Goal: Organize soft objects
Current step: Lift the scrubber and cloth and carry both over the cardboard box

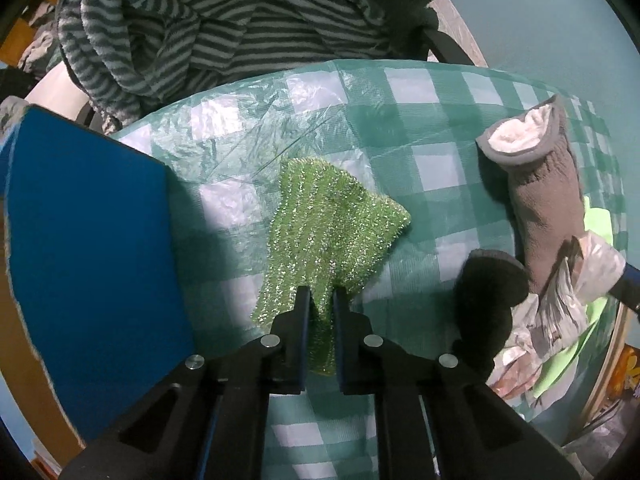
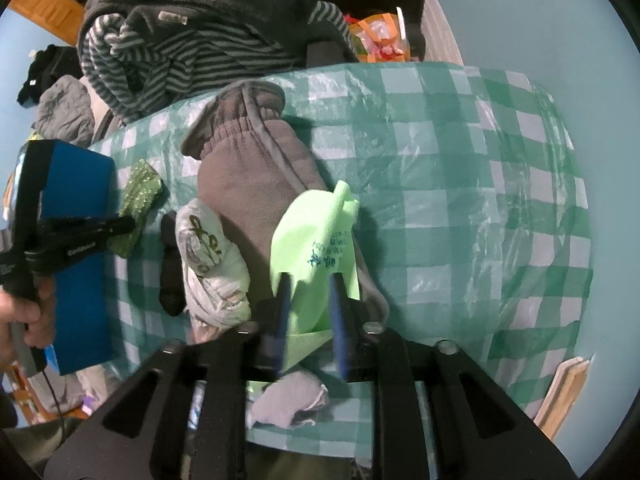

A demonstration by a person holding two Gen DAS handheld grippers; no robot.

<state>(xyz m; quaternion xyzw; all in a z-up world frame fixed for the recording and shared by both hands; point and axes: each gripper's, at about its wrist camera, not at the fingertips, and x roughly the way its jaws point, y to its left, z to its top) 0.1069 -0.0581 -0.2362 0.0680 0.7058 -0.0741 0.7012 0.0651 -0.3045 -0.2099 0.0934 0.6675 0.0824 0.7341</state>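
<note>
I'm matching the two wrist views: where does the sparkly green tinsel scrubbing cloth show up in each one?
Left wrist view: sparkly green tinsel scrubbing cloth lies at centre, its near end pinched by the left gripper.
Right wrist view: it sits at the left edge, beside the blue box.
Shared landmark: the brown fleece mitten, right in the left view, upper centre in the right view.

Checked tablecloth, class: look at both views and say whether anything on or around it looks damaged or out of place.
The blue box at the table's left has a ragged, torn-looking edge. The soft items sit in a loose jumble: the grey mitten lies under a crumpled white plastic bag and a bright green cloth.
</note>
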